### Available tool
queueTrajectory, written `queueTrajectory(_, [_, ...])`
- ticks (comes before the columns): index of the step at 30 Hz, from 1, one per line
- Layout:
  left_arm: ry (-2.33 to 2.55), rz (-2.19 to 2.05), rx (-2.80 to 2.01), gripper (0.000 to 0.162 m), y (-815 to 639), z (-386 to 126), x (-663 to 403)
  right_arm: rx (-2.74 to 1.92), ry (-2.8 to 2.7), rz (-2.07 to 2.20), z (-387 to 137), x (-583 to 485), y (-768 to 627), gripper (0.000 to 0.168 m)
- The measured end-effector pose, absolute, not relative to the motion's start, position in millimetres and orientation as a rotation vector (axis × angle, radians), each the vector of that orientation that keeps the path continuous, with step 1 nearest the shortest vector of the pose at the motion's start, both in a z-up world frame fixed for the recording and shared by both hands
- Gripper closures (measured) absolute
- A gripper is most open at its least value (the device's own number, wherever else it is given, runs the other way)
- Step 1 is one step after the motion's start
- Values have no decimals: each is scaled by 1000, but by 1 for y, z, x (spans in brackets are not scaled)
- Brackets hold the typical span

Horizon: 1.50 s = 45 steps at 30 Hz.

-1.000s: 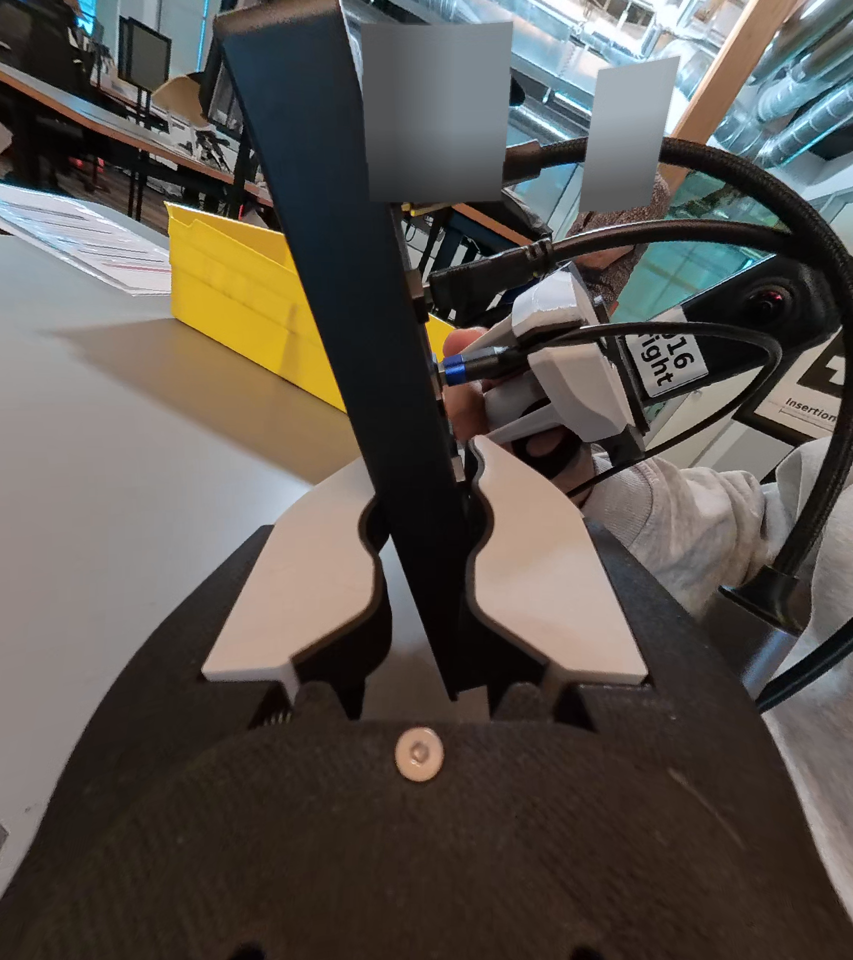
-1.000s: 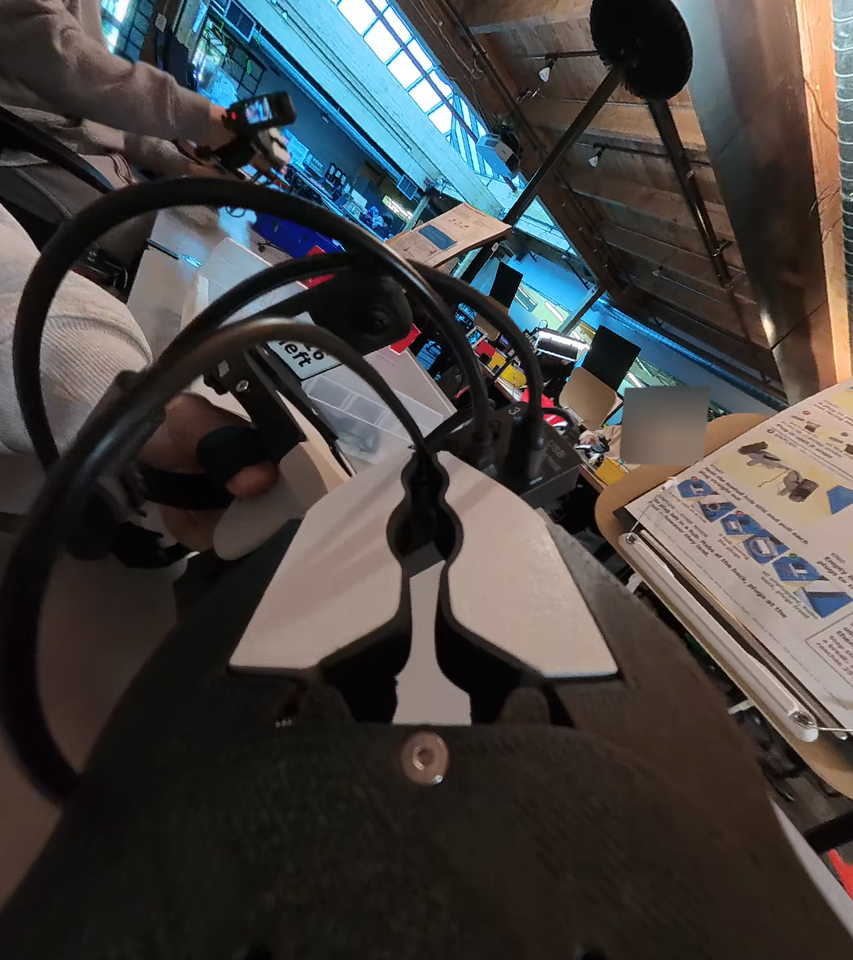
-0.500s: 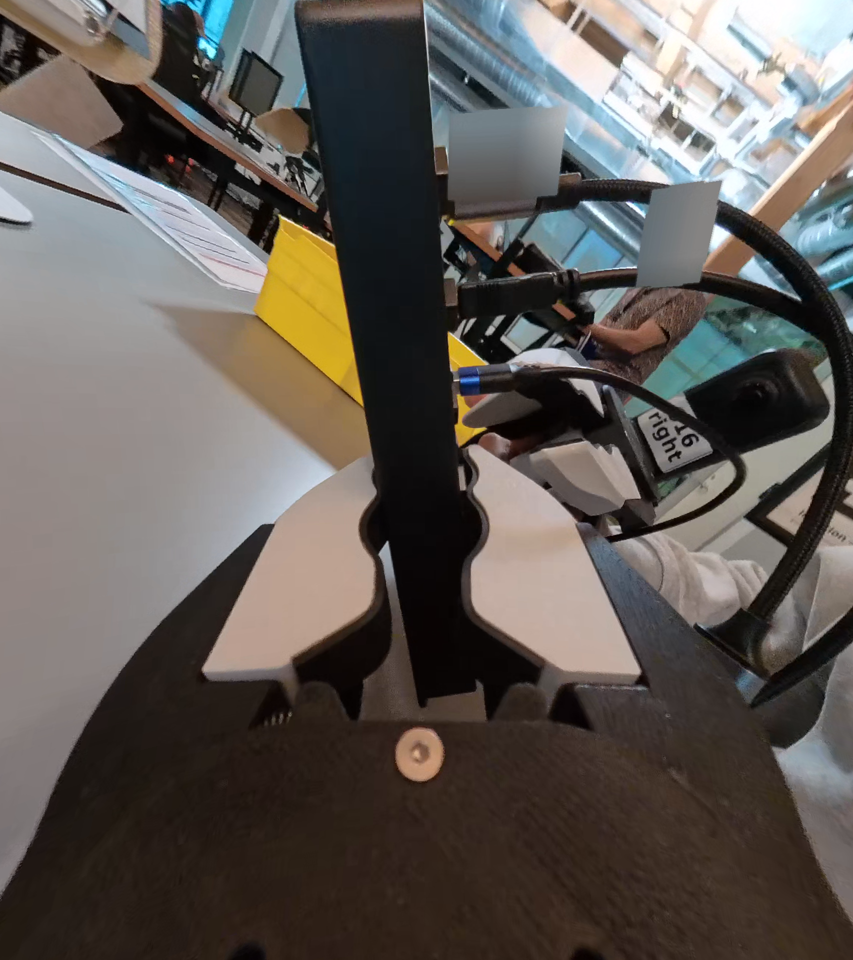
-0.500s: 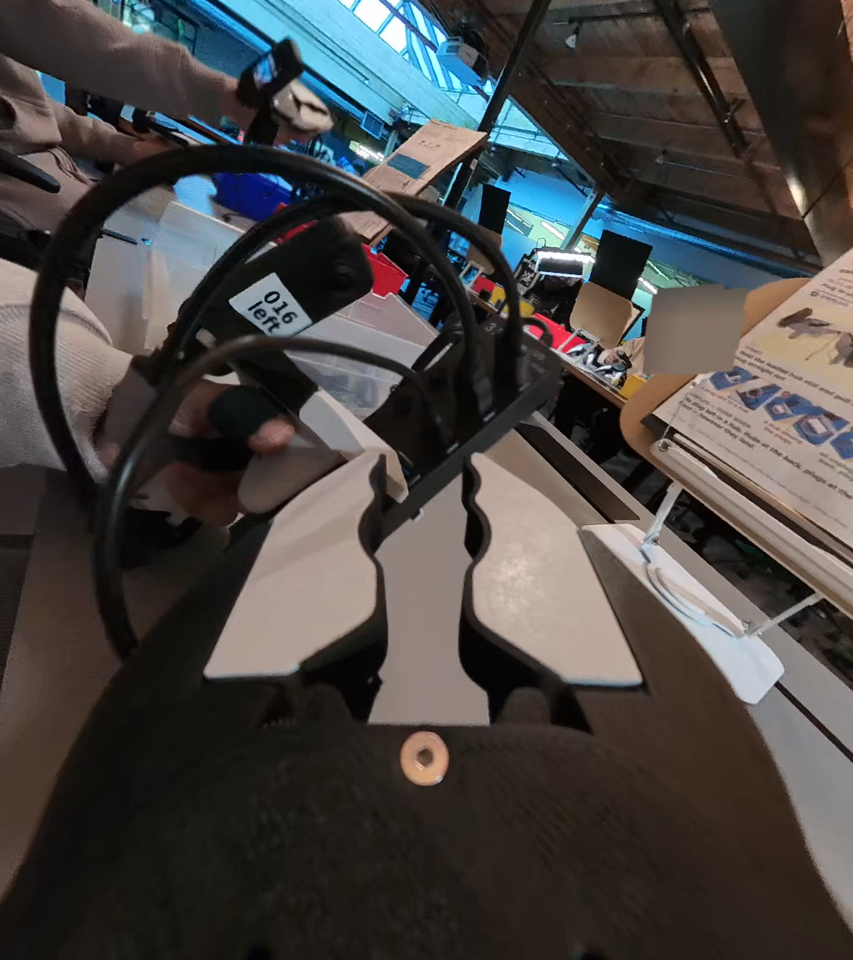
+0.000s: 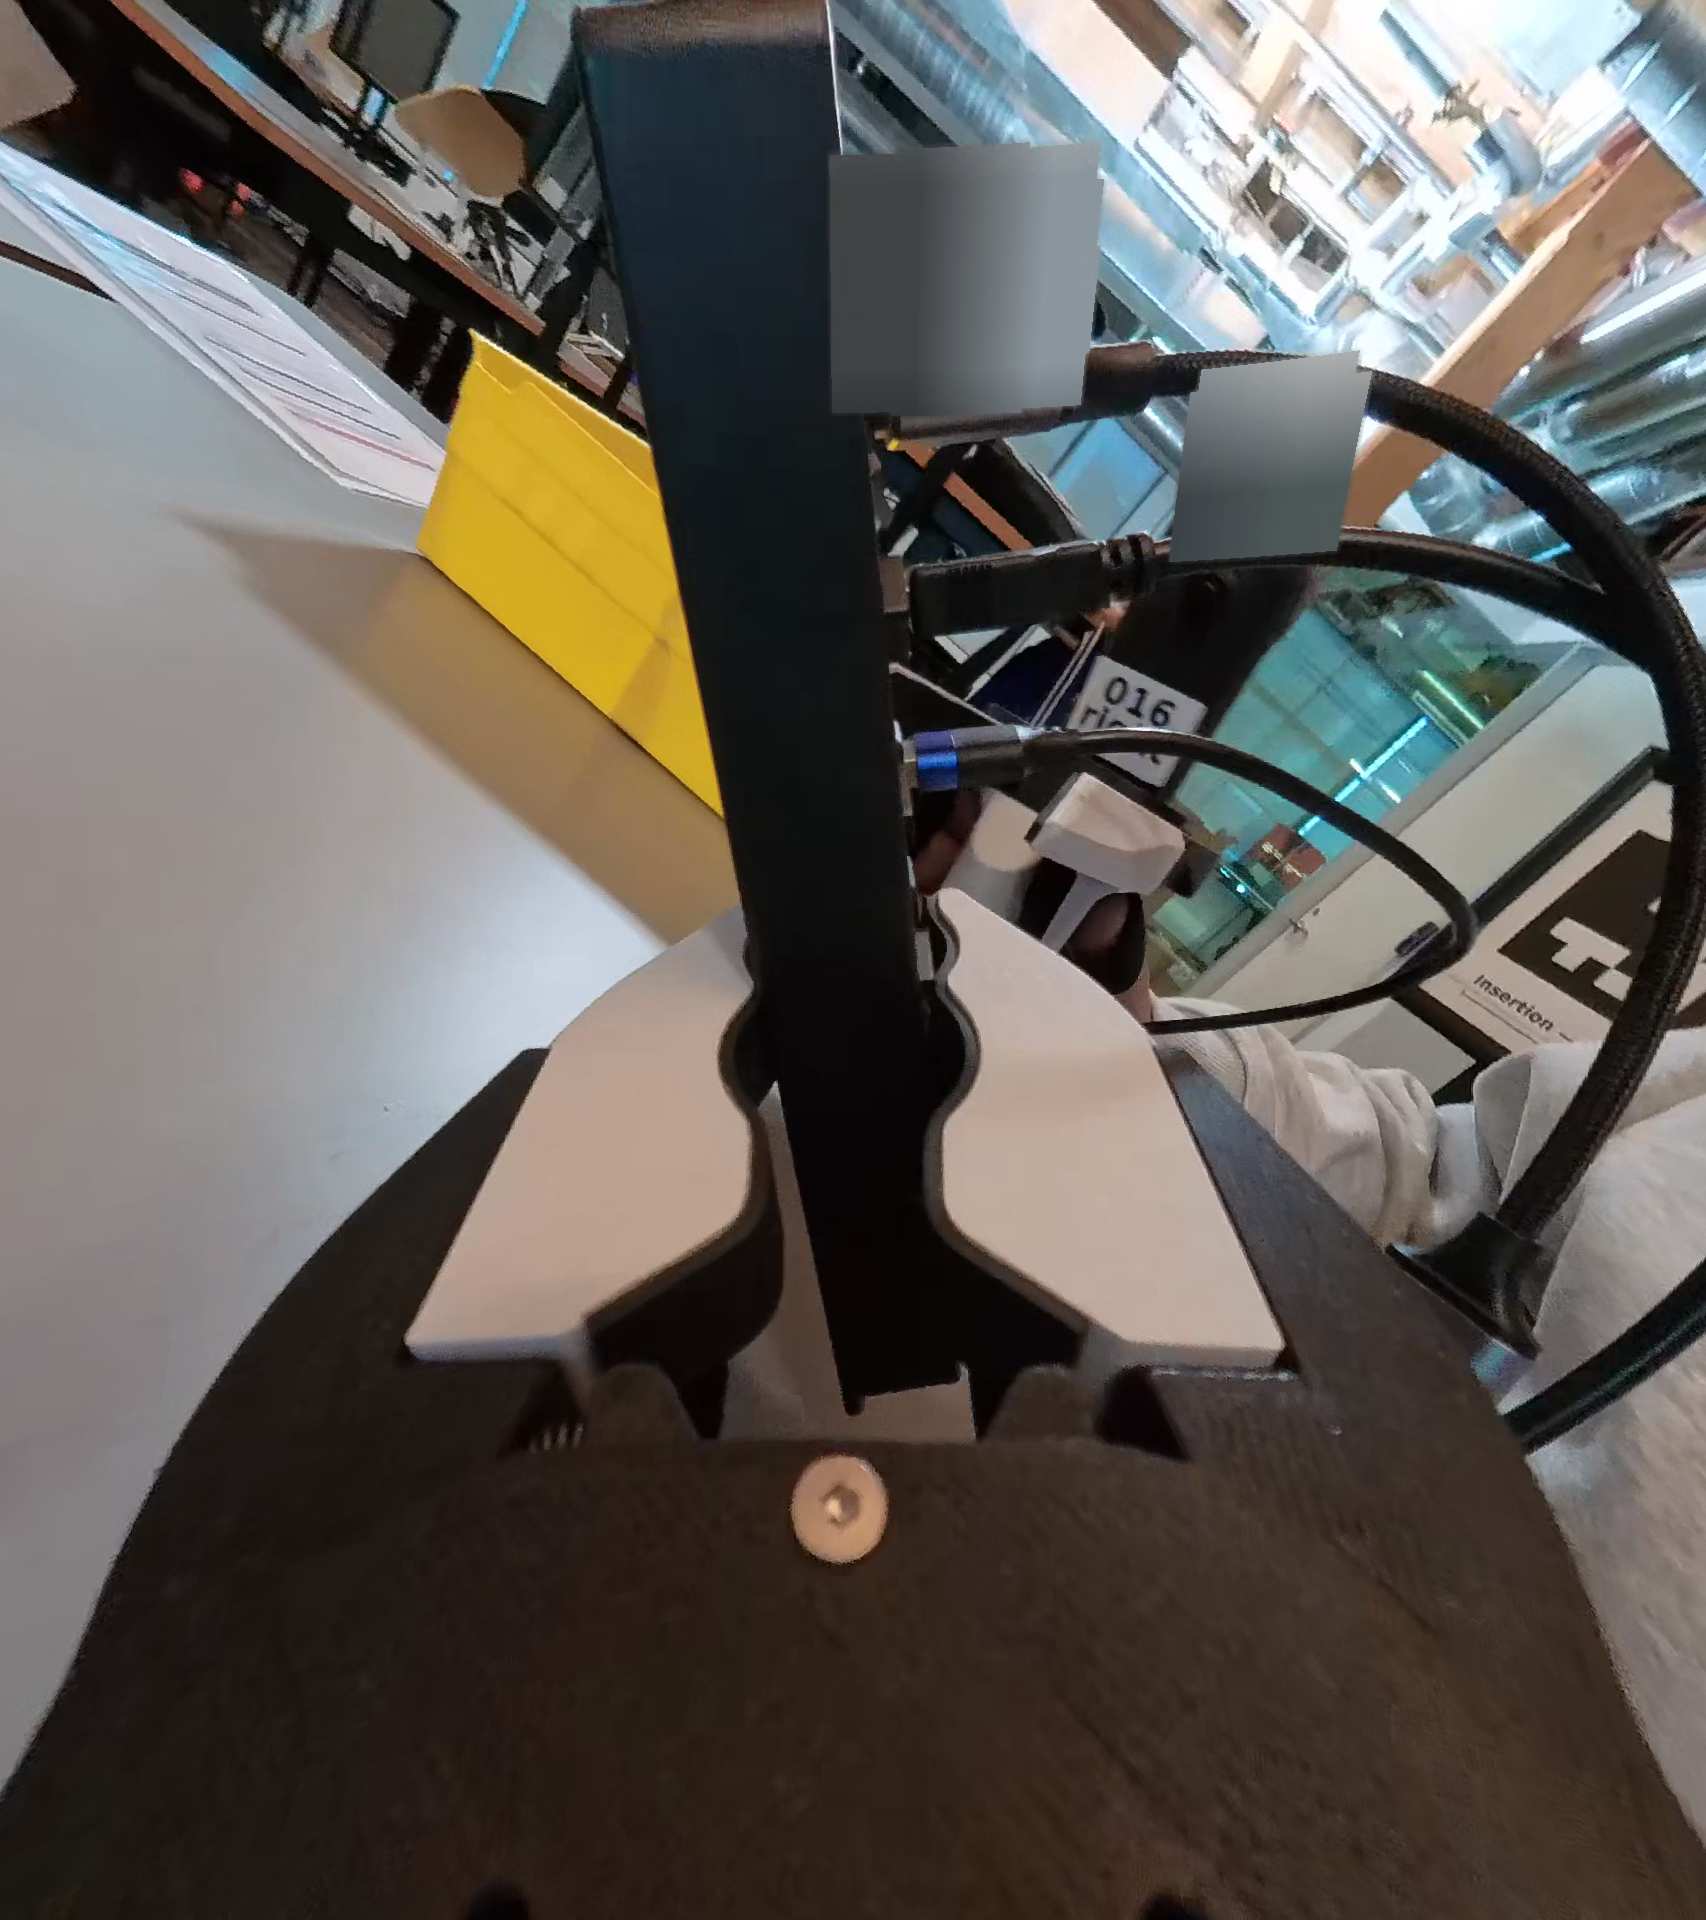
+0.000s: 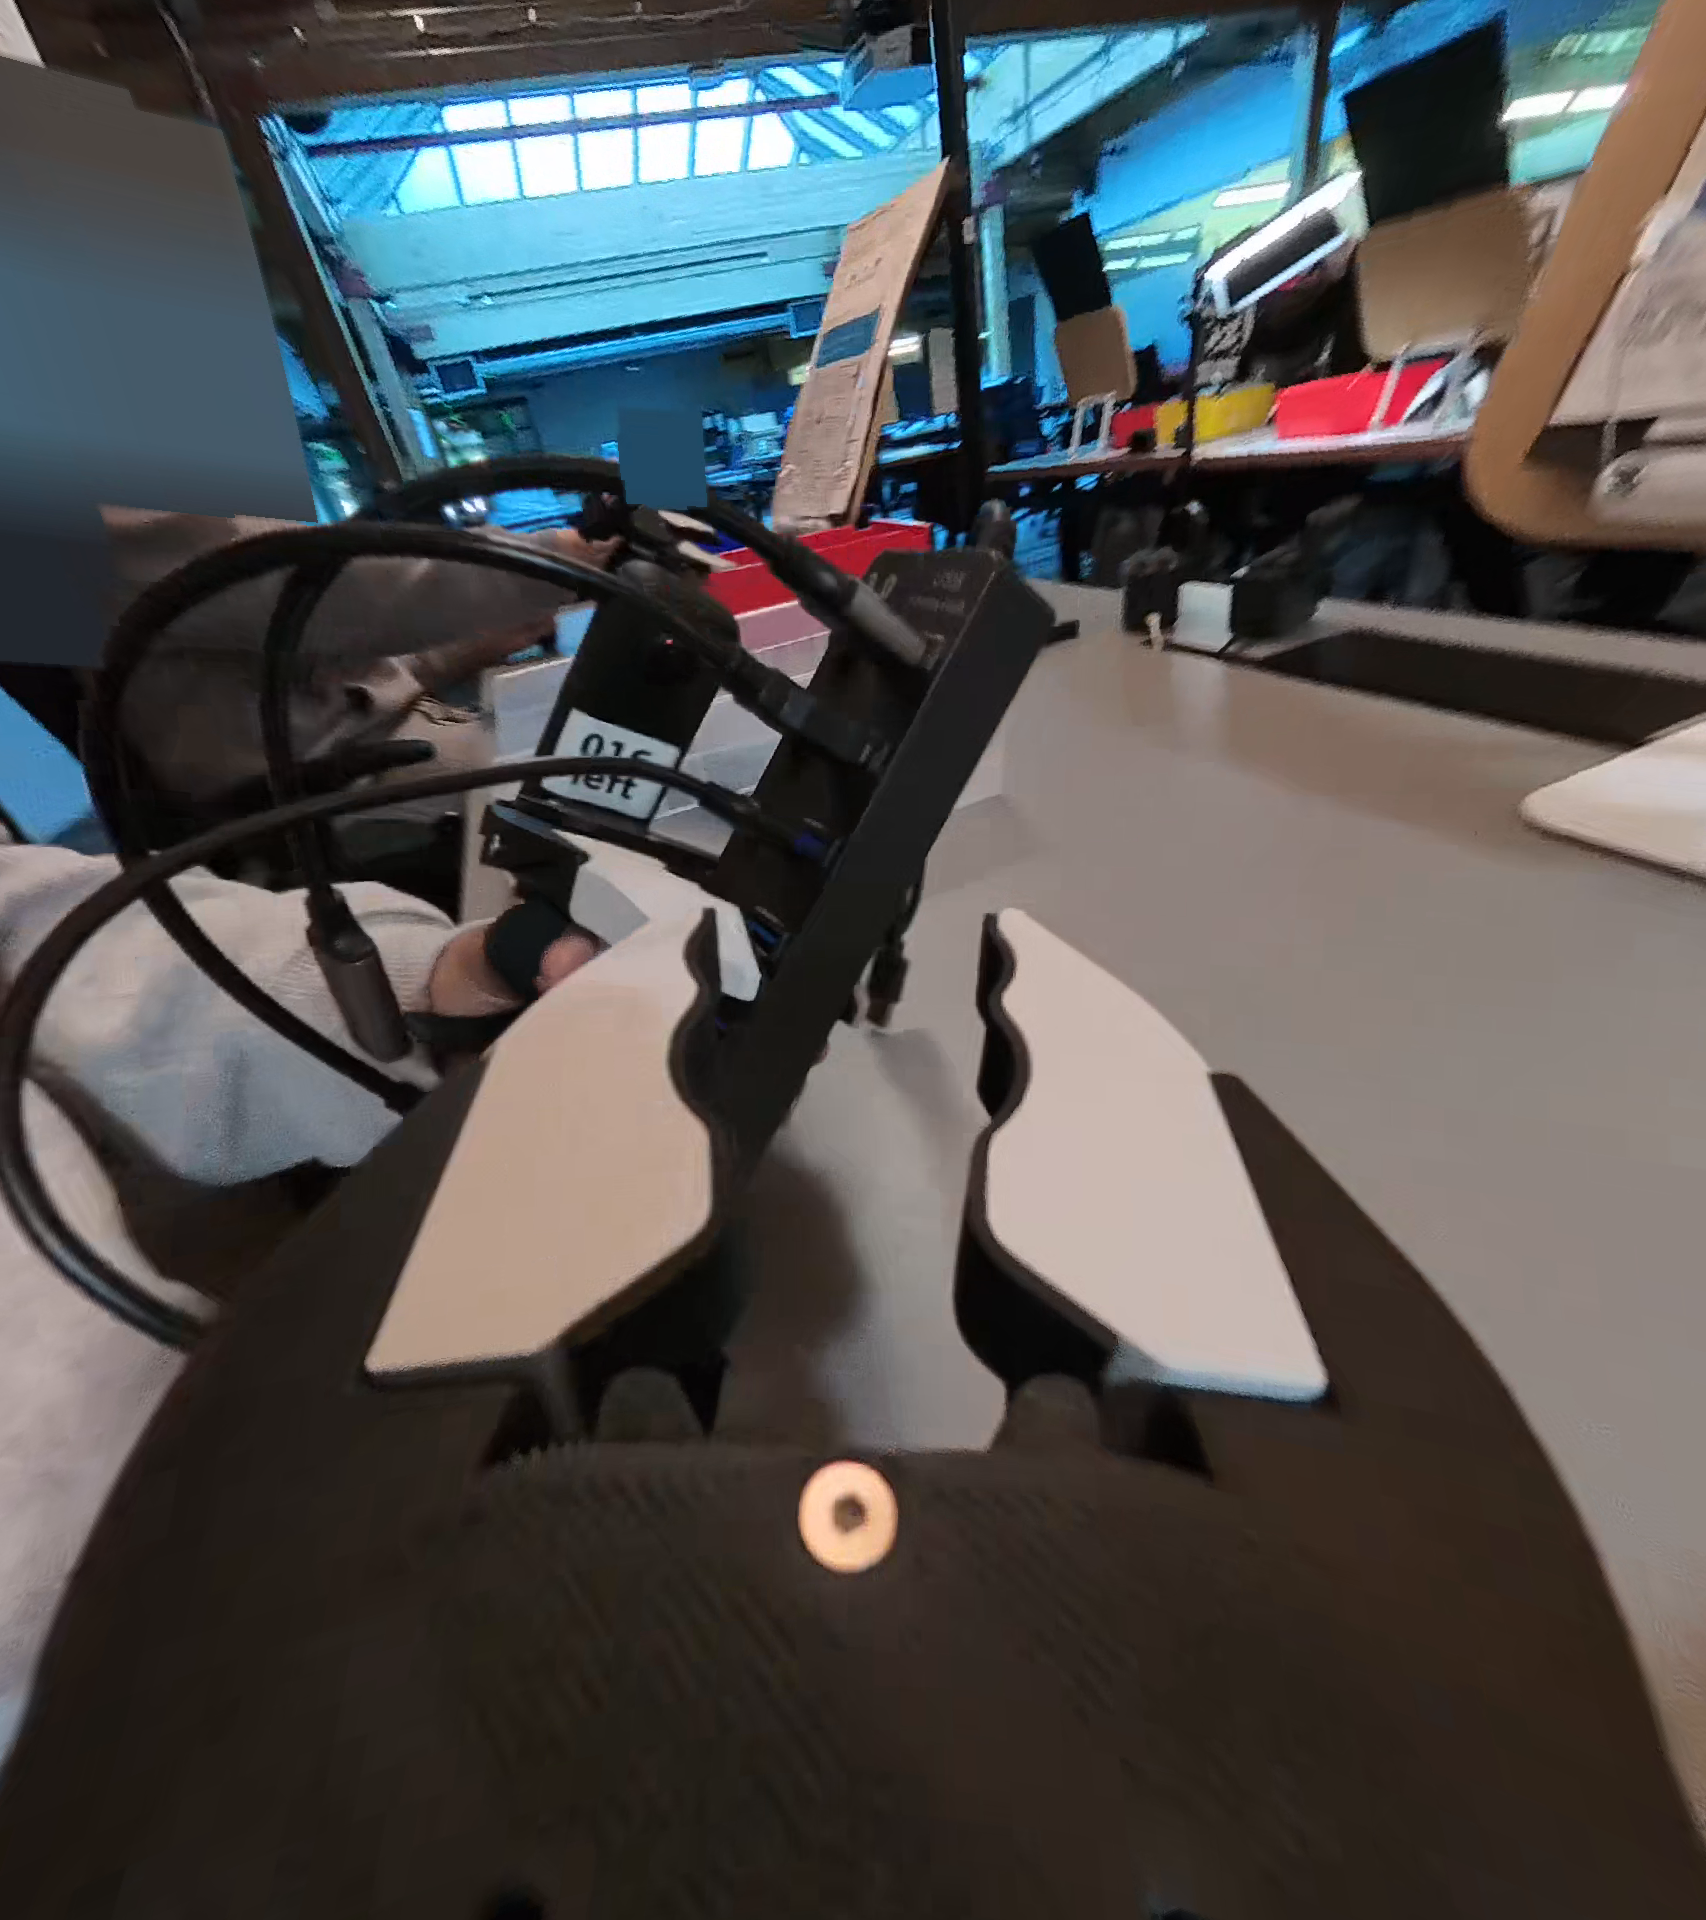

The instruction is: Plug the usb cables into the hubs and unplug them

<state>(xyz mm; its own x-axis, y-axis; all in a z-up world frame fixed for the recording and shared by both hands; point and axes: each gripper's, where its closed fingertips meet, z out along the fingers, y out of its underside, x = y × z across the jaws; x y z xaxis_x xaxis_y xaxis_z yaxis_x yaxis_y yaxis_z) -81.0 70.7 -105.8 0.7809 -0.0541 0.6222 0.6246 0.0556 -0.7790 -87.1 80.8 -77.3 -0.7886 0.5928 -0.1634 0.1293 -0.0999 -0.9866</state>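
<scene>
A black USB hub point(image 5: 745, 520) stands upright in my left gripper point(image 5: 844, 945), which is shut on its lower end. Three cables are plugged into its right side: a braided grey plug point(image 5: 994, 416) at the top, a thick black plug point(image 5: 1015, 592) below it, and a thin blue-tipped plug point(image 5: 963, 753) lowest. My right gripper point(image 6: 849, 925) is open and empty. The hub point(image 6: 922, 727) rises from just beside its left finger point(image 6: 568, 1143). The cables loop point(image 6: 309, 561) out to the left.
A yellow bin point(image 5: 558, 561) and a paper sheet point(image 5: 236, 343) lie on the grey table point(image 5: 153, 831) to the left. A white stand base point(image 6: 1680, 810) and a clipboard with paper point(image 6: 1659, 312) are at the right. A grey sleeve point(image 6: 153, 987) holds the left gripper. The grippers are tip to tip, or close to it.
My right gripper went from shut on the thin blue-tipped cable's plug to wide open and drew back. The plug stays in the hub. My left gripper still holds the hub.
</scene>
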Motion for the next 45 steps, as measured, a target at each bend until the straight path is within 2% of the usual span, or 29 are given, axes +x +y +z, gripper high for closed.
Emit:
queueTrajectory(12, [-422, -608, -1526, 135, 78, -115, -62, -928, -2009, 2179, -89, -76, 65, 126])
queueTrajectory(18, [-387, -645, -1520, 135, 78, -112, -56, -968, -2003, 2261, -87, -75, 69, 137])
queueTrajectory(20, [-373, -656, -1522, 135, 78, -111, -54, -988, -2008, 2246, -89, -77, 71, 130])
queueTrajectory(28, [-356, -673, -1543, 135, 80, -114, -48, -985, -2077, 2266, -93, -72, 64, 133])
queueTrajectory(31, [-337, -690, -1542, 134, 80, -112, -45, -993, -2079, 2251, -93, -73, 65, 142])
queueTrajectory(41, [-362, -624, -1408, 114, 73, -94, -58, -934, -1930, 2273, -60, -71, 66, 145])
queueTrajectory(45, [-410, -578, -1300, 114, 63, -81, -75, -938, -1754, 2345, -31, -74, 93, 145])
